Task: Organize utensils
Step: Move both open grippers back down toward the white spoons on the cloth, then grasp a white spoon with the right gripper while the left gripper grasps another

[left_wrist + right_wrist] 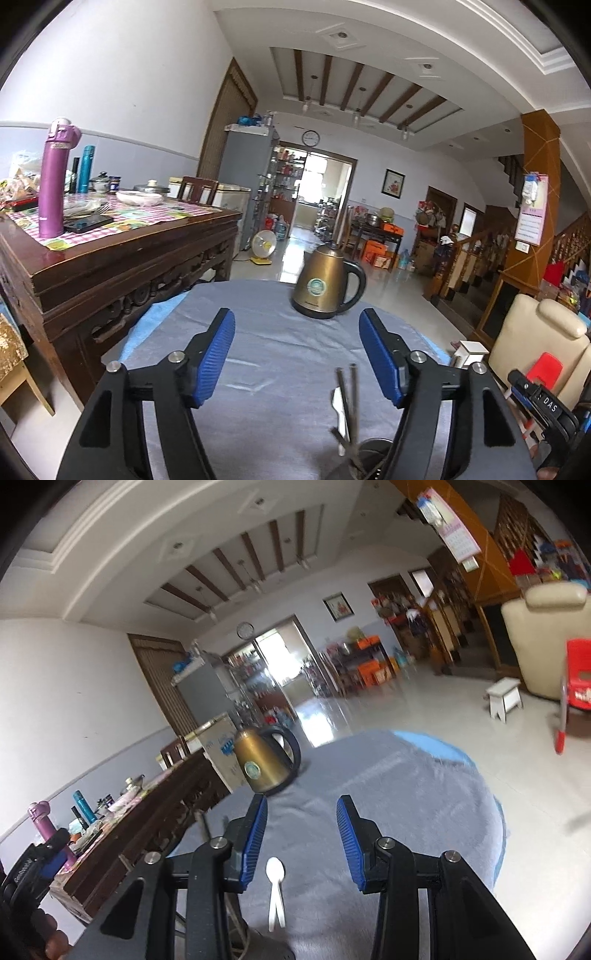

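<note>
My left gripper (297,325) is open and empty above the round table's grey cloth (266,354). Between its fingers, low right, metal chopsticks (349,402) stand in a dark holder (364,459) at the frame's bottom edge, with a white utensil (339,410) beside them. My right gripper (302,812) is open and empty. A white plastic spoon (275,890) lies on the grey cloth (399,812) between its fingers, bowl pointing away. The holder's dark rim (269,949) shows at the bottom.
A gold electric kettle (325,288) (264,762) stands at the table's far side. A dark wooden sideboard (122,266) with a purple flask (55,177) and dishes stands left. A cream armchair (539,339), red chair (578,679) and white stool (504,698) are on the right.
</note>
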The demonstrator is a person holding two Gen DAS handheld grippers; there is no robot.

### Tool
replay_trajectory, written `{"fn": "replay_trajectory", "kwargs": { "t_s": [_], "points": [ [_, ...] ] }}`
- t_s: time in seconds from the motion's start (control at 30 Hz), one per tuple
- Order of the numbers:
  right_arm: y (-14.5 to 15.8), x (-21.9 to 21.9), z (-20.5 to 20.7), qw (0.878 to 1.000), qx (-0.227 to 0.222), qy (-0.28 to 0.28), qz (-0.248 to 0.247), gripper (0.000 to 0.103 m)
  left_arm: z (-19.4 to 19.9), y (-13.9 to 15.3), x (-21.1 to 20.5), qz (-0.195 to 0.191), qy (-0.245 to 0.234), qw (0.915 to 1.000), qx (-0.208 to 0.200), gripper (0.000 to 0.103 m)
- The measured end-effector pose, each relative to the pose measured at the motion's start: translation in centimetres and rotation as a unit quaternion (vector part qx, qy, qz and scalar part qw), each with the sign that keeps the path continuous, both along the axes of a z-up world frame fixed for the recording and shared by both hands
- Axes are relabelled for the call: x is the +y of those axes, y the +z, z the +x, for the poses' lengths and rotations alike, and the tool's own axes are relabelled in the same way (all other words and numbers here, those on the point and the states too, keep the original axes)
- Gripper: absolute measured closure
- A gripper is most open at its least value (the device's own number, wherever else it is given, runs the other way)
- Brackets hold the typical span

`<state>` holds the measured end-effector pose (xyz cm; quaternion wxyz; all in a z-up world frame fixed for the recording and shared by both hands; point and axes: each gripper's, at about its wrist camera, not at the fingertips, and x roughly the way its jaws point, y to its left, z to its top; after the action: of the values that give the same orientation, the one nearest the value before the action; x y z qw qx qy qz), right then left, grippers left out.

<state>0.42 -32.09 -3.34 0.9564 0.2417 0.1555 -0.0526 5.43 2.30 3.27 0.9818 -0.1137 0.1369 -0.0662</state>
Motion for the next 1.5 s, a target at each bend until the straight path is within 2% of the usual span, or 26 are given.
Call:
{"fn": "replay_trajectory", "kwargs": {
  "t_s": [0.3, 0.73, 1.27, 1.5],
  "points": [
    [-3.5, -1.7, 1.9, 0.997, 0.07, -0.007, 0.028, 0.059, 2.3, -1.7, 3.9, -0.017, 0.054, 0.9975, 0.042, 0.031],
    [-6.4, -2.1, 4.4, 0.991, 0.124, 0.003, 0.046, 0.059, 5.2, -4.9, 7.0, -0.016, 0.101, 0.989, 0.107, 0.03],
    [-8.9, -3.2, 6.7, 0.985, 0.16, 0.005, 0.069, 0.059, 8.9, -8.7, 7.3, 0.006, 0.109, 0.9791, 0.172, 0.03],
    [-10.3, -3.7, 10.6, 0.977, 0.192, 0.04, 0.087, 0.058, 12.4, -11.2, 6.5, 0.039, 0.082, 0.9733, 0.211, 0.03]
  ]
}}
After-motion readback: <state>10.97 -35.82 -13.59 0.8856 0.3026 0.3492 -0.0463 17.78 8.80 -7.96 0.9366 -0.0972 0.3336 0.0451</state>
